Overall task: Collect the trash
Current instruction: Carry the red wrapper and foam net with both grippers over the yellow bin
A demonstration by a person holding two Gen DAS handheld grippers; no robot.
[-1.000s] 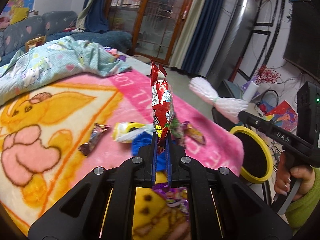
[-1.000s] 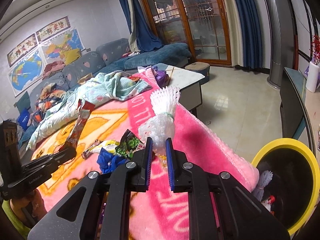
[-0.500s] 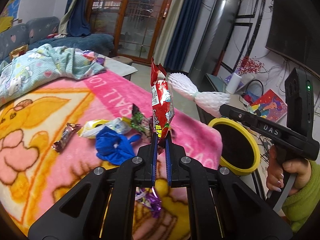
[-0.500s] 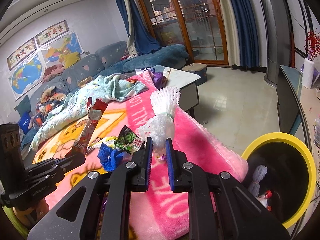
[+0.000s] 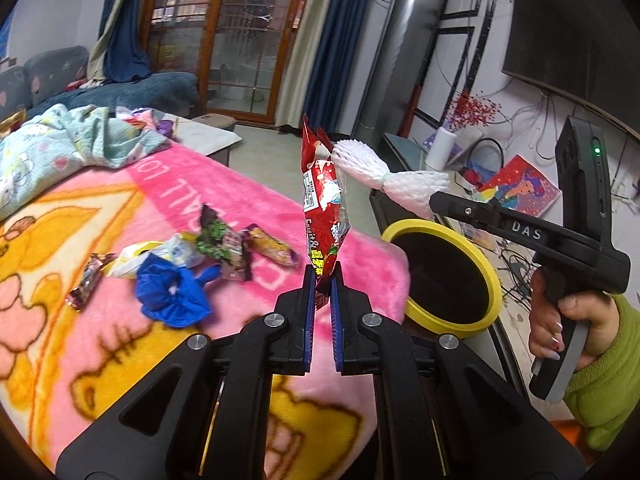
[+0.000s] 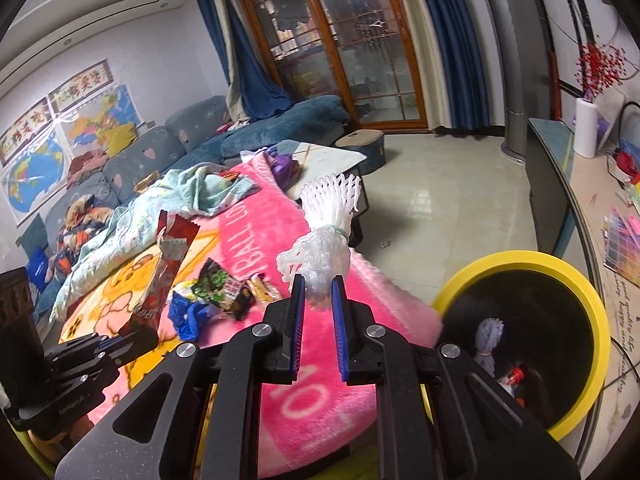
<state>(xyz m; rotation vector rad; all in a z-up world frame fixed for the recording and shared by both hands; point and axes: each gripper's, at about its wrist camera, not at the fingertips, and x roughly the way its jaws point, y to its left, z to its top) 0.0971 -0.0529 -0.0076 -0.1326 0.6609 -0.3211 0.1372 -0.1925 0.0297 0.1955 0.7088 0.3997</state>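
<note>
Left gripper [image 5: 322, 280] pinches red wrapper [image 5: 325, 204]; right gripper [image 6: 318, 296] pinches foam net [image 6: 324, 240].

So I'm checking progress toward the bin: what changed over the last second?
Both tools swung toward the yellow-rimmed bin, which now looms larger in both views; neither load is over it yet. Nothing was grabbed or released. The left tool stays shut on the red snack wrapper, the right tool on the white foam net. The wrappers and blue crumple lie unmoved on the pink blanket.
</note>
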